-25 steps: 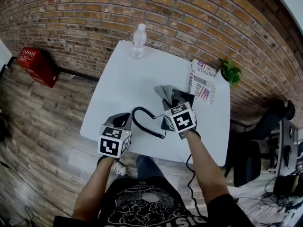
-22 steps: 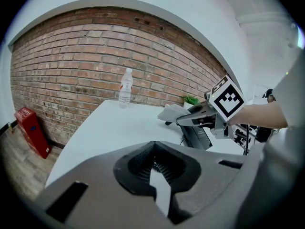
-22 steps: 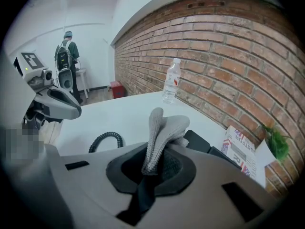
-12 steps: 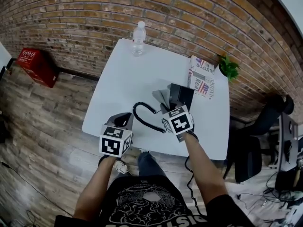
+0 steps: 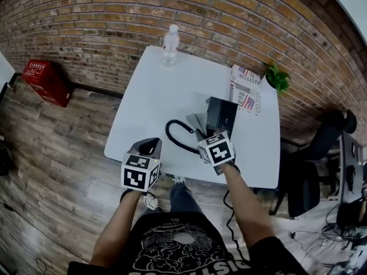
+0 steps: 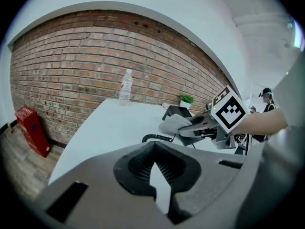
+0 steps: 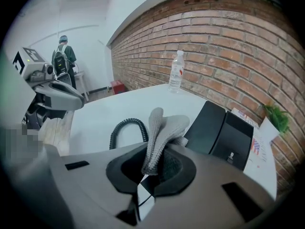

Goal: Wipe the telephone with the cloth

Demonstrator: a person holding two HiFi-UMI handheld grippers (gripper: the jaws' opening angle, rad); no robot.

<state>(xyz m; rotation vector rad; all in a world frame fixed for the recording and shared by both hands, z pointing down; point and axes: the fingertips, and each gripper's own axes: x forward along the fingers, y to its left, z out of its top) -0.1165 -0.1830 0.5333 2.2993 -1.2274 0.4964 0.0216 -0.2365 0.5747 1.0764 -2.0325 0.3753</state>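
The black telephone (image 5: 221, 116) sits on the white table (image 5: 155, 90), its coiled cord (image 5: 178, 135) looping to its left. A grey cloth (image 5: 198, 122) sticks up from my right gripper (image 5: 206, 137), which is shut on it at the phone's near left corner. In the right gripper view the cloth (image 7: 162, 130) stands folded in the jaws of that gripper (image 7: 152, 168), with the telephone (image 7: 224, 130) just beyond. My left gripper (image 5: 146, 149) hovers at the table's near edge; in its own view it (image 6: 155, 173) is shut on nothing, and the right gripper (image 6: 200, 128) shows with the cloth (image 6: 174, 124).
A clear water bottle (image 5: 170, 44) stands at the table's far edge by the brick wall. A newspaper (image 5: 246, 89) and a small green plant (image 5: 277, 79) are at the far right corner. A red crate (image 5: 45, 80) is on the floor left, a dark chair (image 5: 312, 176) right.
My right gripper has drawn back a little toward me with the cloth, so more of the telephone's top shows. The left gripper has stayed at the table's near edge.
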